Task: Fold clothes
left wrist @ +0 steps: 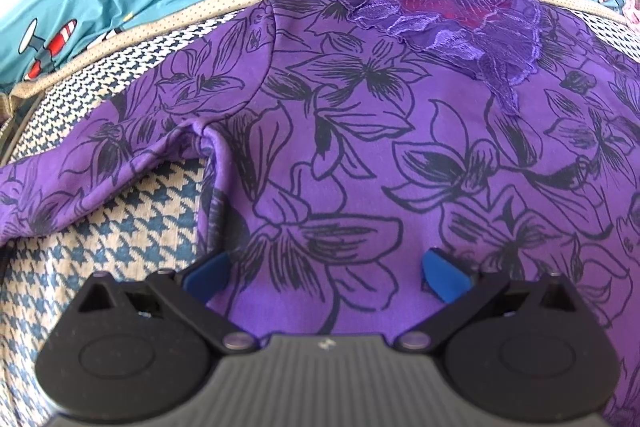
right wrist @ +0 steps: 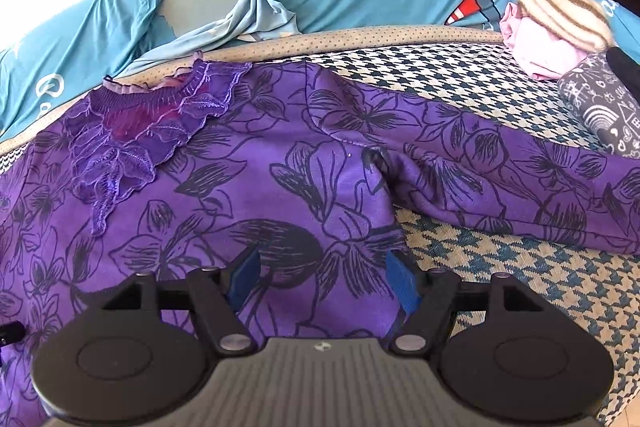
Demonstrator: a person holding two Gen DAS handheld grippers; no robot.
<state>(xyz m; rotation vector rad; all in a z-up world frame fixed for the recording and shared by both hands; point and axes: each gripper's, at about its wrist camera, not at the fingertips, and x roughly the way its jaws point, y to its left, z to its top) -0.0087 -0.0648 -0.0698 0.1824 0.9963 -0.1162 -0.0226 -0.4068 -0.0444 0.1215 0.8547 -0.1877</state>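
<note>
Only in the right view: folded pile (right wrist: pixel 576 67) at far right. Purple top (left wrist: pixel 360 147) spread flat on houndstooth cover (left wrist: pixel 120 227). Left tongs (left wrist: pixel 326 273) and right tongs (right wrist: pixel 322 281) wide apart, empty, over the top.

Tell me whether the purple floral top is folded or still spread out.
Spread out. The purple top lies flat, front up, on the houndstooth surface, lace collar showing and both sleeves stretched sideways; no fold made yet.
</note>
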